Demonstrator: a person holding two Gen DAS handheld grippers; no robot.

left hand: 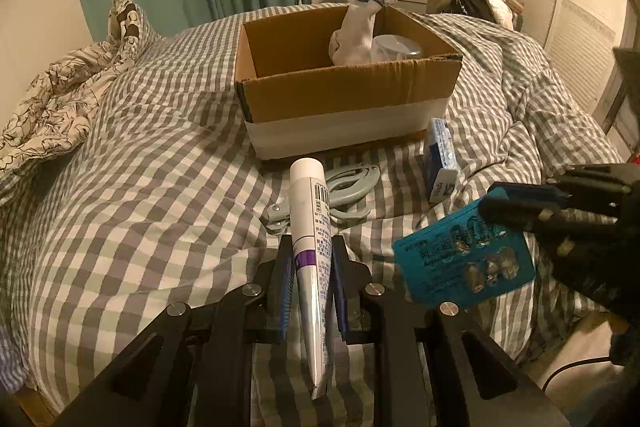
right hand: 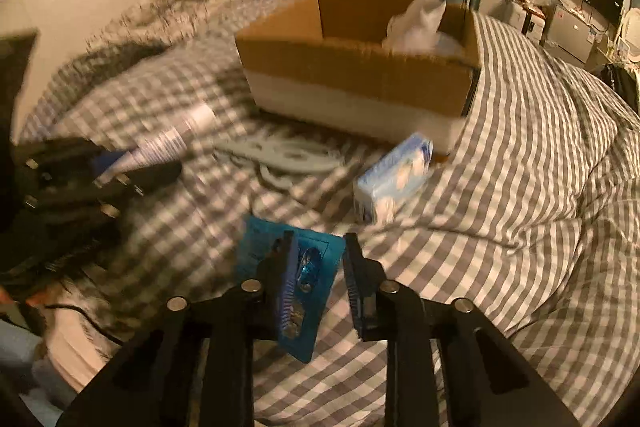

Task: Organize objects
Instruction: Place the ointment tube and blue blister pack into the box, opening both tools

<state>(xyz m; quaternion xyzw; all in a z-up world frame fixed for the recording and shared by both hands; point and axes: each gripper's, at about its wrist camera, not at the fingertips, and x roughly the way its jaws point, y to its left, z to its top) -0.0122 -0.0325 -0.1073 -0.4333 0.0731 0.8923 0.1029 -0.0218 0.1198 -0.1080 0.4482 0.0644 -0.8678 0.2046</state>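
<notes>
L claw [left hand: 312, 247] grips white tube [left hand: 310, 227]. R claw [right hand: 318, 247] has teal blister pack [right hand: 256, 247] betw its fingers; looks gripped, view blurred. Cardboard box [left hand: 344, 95] on bed [left hand: 140, 147].

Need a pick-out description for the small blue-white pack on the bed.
Start at the cardboard box on the checked duvet. The blue-and-white pack stands at the box's near right corner, right of the grey hanger; it alone is box-shaped.

Both wrist cameras look low along their fingers across the bed [left hand: 152, 155] toward the nearby box [left hand: 344, 95] [right hand: 360, 83], left view from its left.
</notes>
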